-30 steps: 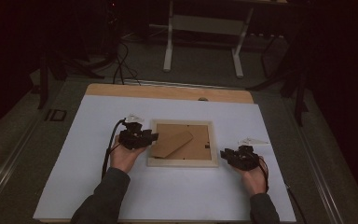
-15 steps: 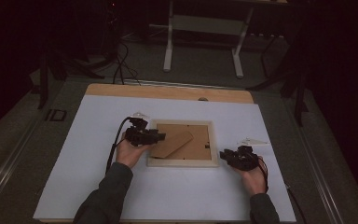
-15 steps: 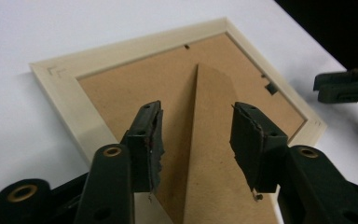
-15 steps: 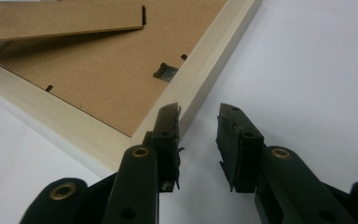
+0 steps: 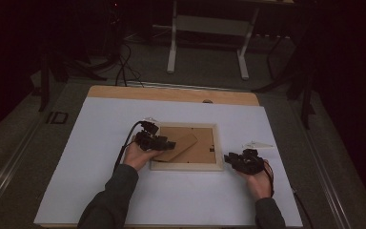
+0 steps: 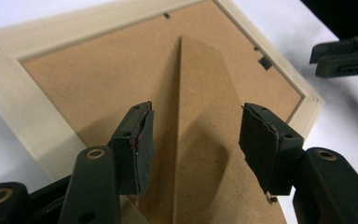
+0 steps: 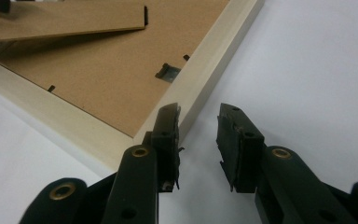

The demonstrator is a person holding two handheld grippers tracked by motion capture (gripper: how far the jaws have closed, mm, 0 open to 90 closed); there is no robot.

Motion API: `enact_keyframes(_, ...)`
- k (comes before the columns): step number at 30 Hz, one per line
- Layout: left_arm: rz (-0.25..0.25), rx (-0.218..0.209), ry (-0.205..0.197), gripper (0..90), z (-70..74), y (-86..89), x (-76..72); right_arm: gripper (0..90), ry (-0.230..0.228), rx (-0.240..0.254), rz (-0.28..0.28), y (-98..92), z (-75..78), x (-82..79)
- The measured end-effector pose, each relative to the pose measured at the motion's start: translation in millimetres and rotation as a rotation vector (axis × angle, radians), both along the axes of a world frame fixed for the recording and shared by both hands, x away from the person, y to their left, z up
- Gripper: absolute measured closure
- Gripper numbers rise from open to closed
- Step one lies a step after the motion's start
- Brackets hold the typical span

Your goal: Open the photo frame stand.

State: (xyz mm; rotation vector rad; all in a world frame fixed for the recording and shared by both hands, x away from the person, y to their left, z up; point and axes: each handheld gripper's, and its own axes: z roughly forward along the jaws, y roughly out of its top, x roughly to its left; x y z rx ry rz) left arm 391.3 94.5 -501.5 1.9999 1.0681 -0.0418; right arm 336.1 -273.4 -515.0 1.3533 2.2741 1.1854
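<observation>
A pale wooden picture frame (image 5: 186,167) lies face down on the white table, its brown backboard up. A brown easel stand (image 5: 178,145) slants across the back. My left gripper (image 5: 169,143) hovers over the frame's left part. In the left gripper view its jaws (image 6: 196,140) have just been opening and now stand open on either side of the stand (image 6: 200,116), the pads clear of it. My right gripper (image 5: 228,160) rests at the frame's near right corner. Its jaws (image 7: 198,135) are open beside the rim (image 7: 205,70), with bare table between them.
A small pale flat piece (image 5: 257,144) lies on the table to the right of the frame. A wooden strip (image 5: 171,94) runs along the table's far edge. A metal clip (image 7: 168,72) sits on the backboard near the rim. Beyond the table stand desk legs (image 5: 171,43).
The left gripper has moved right, from the frame's left edge to over the backboard and stand, and its jaws have spread wider. The right gripper has stayed put.
</observation>
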Motion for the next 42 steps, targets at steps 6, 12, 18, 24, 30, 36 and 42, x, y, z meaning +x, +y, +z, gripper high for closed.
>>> enact_keyframes(6, -0.023, -0.025, 0.029, 44.7, -7.8, -3.6, 3.5, 68.0, -0.001, 0.002, 0.006, 1.4, 0.8, 0.0)
enact_keyframes(12, -0.064, -0.024, 0.036, 44.9, -10.2, -8.9, 2.6, 67.9, 0.000, 0.005, 0.008, 1.5, 1.0, -0.4)
enact_keyframes(18, -0.081, -0.028, 0.048, 44.1, -11.5, -12.1, 3.4, 67.7, 0.001, 0.003, 0.013, 3.3, 0.3, 0.0)
enact_keyframes(24, -0.098, -0.044, 0.069, 41.9, -14.3, -10.2, 6.4, 67.3, 0.004, 0.003, 0.012, 2.9, -0.1, 0.2)
enact_keyframes(30, -0.094, -0.050, 0.092, 39.1, -16.1, -8.7, 8.4, 67.2, 0.007, 0.007, 0.011, 2.0, -0.1, 0.3)
enact_keyframes(36, -0.111, -0.054, 0.108, 37.3, -17.9, -8.9, 8.9, 66.7, 0.008, 0.003, 0.017, 3.4, -0.6, 0.3)
enact_keyframes(42, -0.145, -0.013, 0.083, 41.6, -16.4, -13.0, 5.3, 66.6, 0.008, 0.004, 0.018, 3.4, -0.7, 0.4)
